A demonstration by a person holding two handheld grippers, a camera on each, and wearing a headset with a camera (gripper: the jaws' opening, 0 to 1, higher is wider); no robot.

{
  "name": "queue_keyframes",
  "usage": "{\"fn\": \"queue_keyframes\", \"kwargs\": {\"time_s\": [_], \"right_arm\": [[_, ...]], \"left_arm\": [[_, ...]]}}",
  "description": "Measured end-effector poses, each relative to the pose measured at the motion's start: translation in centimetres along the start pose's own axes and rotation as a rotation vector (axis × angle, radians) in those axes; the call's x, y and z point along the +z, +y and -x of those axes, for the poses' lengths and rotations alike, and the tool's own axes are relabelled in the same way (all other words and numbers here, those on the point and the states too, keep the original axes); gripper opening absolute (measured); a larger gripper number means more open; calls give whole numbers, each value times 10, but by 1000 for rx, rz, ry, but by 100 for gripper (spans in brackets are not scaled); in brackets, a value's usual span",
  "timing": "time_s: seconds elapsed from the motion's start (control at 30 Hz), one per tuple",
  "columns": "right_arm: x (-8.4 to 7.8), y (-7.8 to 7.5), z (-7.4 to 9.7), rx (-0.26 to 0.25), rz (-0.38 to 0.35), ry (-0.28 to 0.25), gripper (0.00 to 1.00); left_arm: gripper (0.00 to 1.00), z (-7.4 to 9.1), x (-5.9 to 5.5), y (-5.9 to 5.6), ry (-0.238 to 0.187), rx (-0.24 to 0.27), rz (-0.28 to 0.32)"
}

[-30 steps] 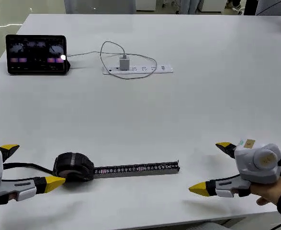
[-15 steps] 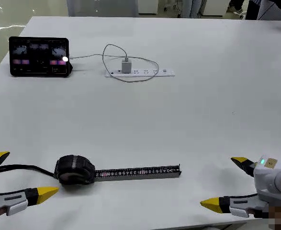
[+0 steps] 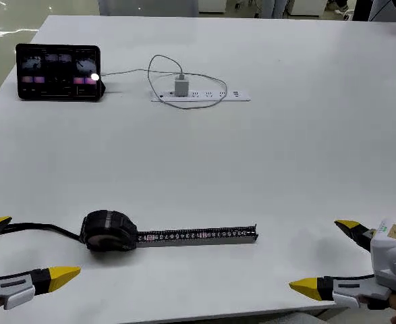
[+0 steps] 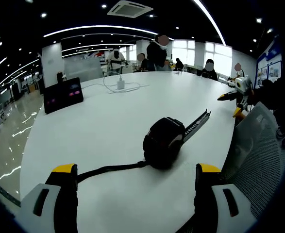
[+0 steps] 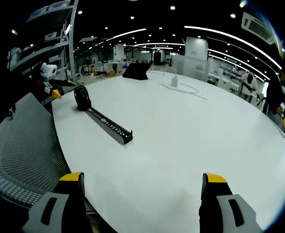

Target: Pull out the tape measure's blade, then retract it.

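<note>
at the near edge of the white table (image 3: 265, 155), the left gripper (image 3: 32, 246) hovers with its yellow-tipped jaws spread wide, holding nothing. the right gripper (image 3: 322, 255) is at the near right corner, jaws likewise apart and empty. between them, much closer to the left gripper, the black tape measure (image 3: 108, 231) lies on the table just ahead of the left jaws. its black wrist strap (image 3: 42, 229) trails back toward that gripper's farther jaw. the blade (image 3: 198, 235) is pulled out and lies flat, pointing toward the right gripper, its end hook well apart from it. far across the table stand a lit tablet (image 3: 58, 63) and a white power strip (image 3: 201, 96) with a charger (image 3: 182, 86) plugged in and a looping cable (image 3: 157, 67).
</note>
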State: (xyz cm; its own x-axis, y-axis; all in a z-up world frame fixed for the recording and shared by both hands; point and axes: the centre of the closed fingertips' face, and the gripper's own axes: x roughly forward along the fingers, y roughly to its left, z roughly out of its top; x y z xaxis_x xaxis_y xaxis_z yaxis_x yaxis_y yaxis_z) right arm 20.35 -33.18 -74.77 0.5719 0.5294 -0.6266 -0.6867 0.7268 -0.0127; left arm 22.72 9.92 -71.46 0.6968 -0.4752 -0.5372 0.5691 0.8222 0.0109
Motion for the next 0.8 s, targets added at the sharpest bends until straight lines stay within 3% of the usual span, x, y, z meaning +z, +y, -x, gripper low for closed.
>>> {"fn": "queue_keyframes", "kwargs": {"time_s": [0.17, 0.3, 0.37, 0.57, 0.8], "right_arm": [[-4, 3, 1, 8, 3, 12, 99], [-4, 2, 3, 1, -2, 10, 99], [-4, 1, 4, -3, -1, 8, 99], [-4, 1, 6, 0, 3, 16, 99], [-1, 1, 5, 9, 14, 26, 99]], "left_arm": [[99, 0, 1, -1, 5, 2, 4], [99, -3, -3, -6, 41, -16, -11], [99, -4, 0, -9, 30, -25, -18], [99, -9, 9, -16, 8, -32, 35], [99, -14, 19, -25, 8, -37, 25]]}}
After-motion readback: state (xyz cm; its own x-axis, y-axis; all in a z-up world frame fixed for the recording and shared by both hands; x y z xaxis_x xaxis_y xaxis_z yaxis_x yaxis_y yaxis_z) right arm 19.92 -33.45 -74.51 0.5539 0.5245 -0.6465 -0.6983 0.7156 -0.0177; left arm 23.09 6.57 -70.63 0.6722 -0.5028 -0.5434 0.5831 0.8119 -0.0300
